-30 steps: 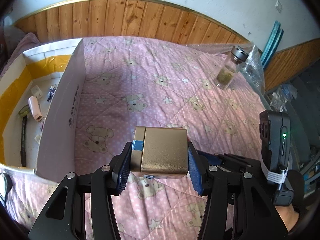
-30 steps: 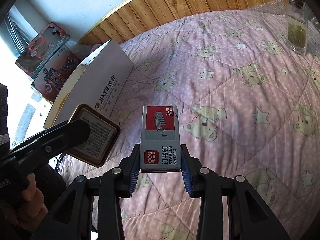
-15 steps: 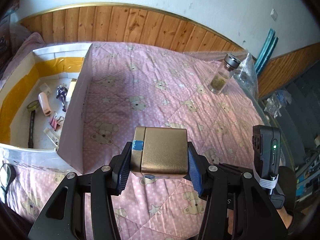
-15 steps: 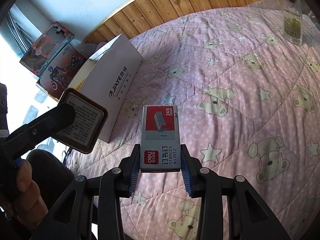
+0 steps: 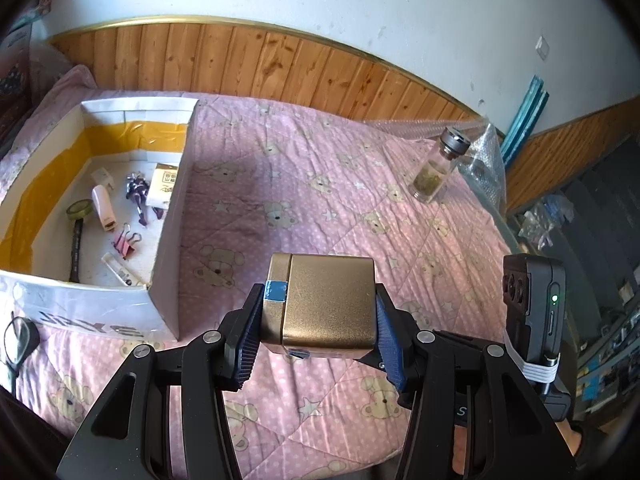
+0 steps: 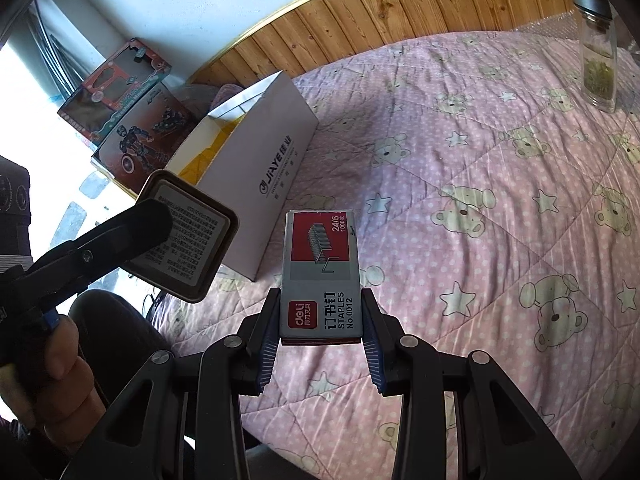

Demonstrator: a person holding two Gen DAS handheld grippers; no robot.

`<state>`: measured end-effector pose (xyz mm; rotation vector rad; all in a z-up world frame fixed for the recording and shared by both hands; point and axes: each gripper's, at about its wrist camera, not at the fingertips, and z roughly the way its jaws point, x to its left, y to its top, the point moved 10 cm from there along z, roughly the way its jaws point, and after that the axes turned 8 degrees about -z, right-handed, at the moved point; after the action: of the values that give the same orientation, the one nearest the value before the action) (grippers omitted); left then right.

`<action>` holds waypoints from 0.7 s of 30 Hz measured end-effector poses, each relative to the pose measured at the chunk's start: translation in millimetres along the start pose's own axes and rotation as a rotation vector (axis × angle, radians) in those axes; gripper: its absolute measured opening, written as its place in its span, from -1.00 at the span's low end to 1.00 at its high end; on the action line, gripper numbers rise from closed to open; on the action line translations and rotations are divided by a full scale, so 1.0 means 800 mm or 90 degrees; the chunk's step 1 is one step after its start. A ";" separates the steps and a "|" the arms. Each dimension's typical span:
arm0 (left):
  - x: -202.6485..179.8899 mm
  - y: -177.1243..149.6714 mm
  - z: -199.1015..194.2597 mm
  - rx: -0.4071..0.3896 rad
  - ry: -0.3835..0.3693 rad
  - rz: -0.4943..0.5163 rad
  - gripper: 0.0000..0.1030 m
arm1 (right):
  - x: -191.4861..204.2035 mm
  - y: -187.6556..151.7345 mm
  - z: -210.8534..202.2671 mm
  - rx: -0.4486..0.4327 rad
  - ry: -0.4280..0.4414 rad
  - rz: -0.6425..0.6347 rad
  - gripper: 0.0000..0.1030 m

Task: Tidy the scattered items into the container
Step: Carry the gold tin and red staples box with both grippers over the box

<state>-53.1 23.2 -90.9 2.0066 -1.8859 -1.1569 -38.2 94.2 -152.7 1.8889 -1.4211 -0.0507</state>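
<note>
My left gripper (image 5: 318, 318) is shut on a gold box (image 5: 326, 304) and holds it in the air above the pink quilt, to the right of the white cardboard box (image 5: 172, 216). That open box holds several small items. In the right wrist view my right gripper (image 6: 320, 322) is shut on a red and grey staples box (image 6: 320, 272), also held above the quilt. The left gripper with the gold box (image 6: 186, 236) shows there at the left, in front of the white cardboard box (image 6: 264, 152).
A glass jar with a metal lid (image 5: 438, 168) stands on the quilt at the far right, also in the right wrist view (image 6: 596, 56). Bubble wrap (image 5: 482, 160) lies behind it. Toy boxes (image 6: 120, 96) stand beyond the container. Glasses (image 5: 18, 342) lie by the quilt's left edge.
Both grippers have risen and drawn back from the quilt with their boxes still held. More of the white box's inside shows in the left wrist view now.
</note>
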 end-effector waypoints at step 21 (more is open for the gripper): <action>0.032 0.014 -0.060 -0.050 -0.029 -0.046 0.03 | 0.083 0.021 -0.013 -0.011 0.022 -0.079 -0.25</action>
<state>-34.4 -20.0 -62.1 2.0376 -1.7721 -1.2859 -22.0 42.9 -109.5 1.9529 -1.2761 -0.0902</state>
